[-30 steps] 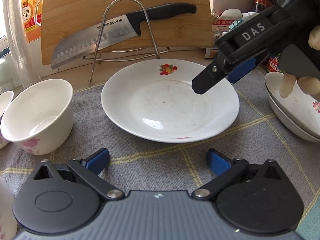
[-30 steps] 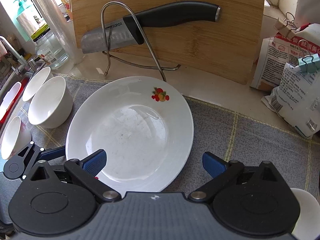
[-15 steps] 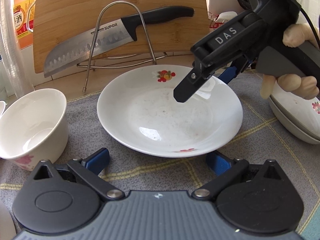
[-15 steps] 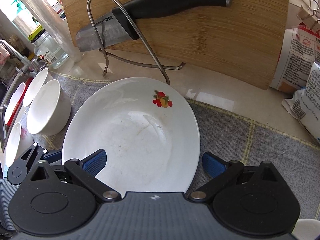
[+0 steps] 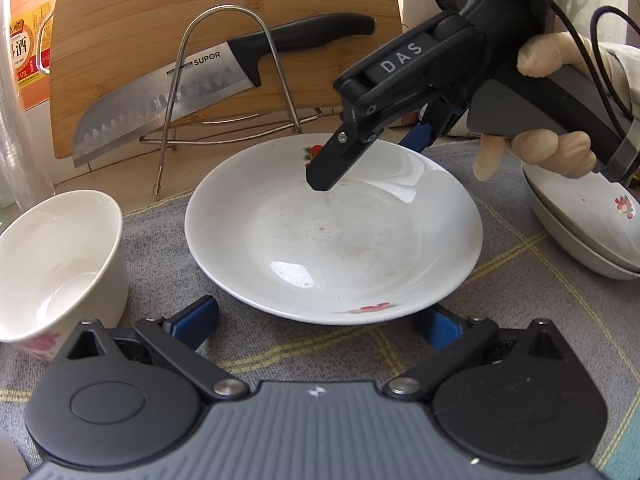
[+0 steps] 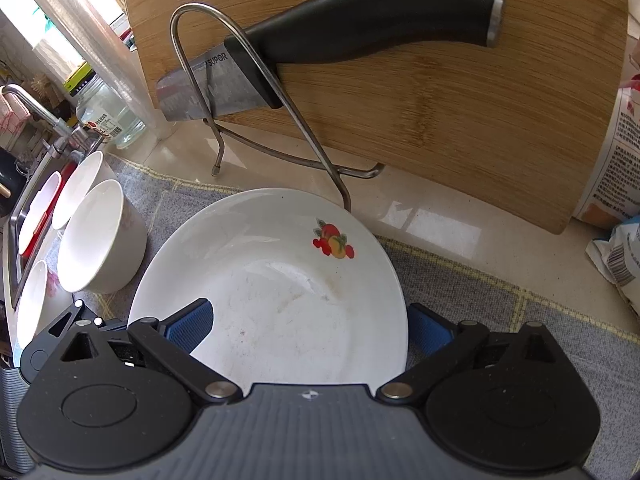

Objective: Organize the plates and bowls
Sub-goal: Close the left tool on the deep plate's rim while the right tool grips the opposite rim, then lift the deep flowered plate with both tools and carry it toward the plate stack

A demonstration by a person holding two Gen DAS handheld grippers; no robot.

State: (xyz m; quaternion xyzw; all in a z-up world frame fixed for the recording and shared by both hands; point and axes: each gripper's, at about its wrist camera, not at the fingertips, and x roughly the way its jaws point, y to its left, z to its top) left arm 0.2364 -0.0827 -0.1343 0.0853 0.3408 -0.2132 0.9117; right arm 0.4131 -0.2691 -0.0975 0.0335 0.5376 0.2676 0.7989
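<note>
A white plate [image 5: 332, 232] [image 6: 280, 280] with a fruit print lies on the grey cloth. My left gripper [image 5: 316, 320] is open at the plate's near rim, a blue pad on each side of it. My right gripper [image 6: 308, 328] [image 5: 372, 156] is open too, held by a hand and tilted down over the plate's far right rim. One finger hangs over the plate's inside and the other is outside the rim. A white bowl [image 5: 56, 264] [image 6: 100, 236] stands left of the plate. Stacked plates [image 5: 592, 224] sit at the right.
A bamboo cutting board [image 6: 400, 100] leans behind, with a knife [image 5: 224, 84] in a wire rack [image 6: 256, 92]. More white bowls [image 6: 76, 188] stand near the sink edge with a faucet [image 6: 36, 108] and a jar [image 6: 108, 120]. Paper bags [image 6: 616, 168] are at the far right.
My right gripper has come in lower over the plate from the right. My left gripper has moved closer to the plate's near rim. The plate has not moved.
</note>
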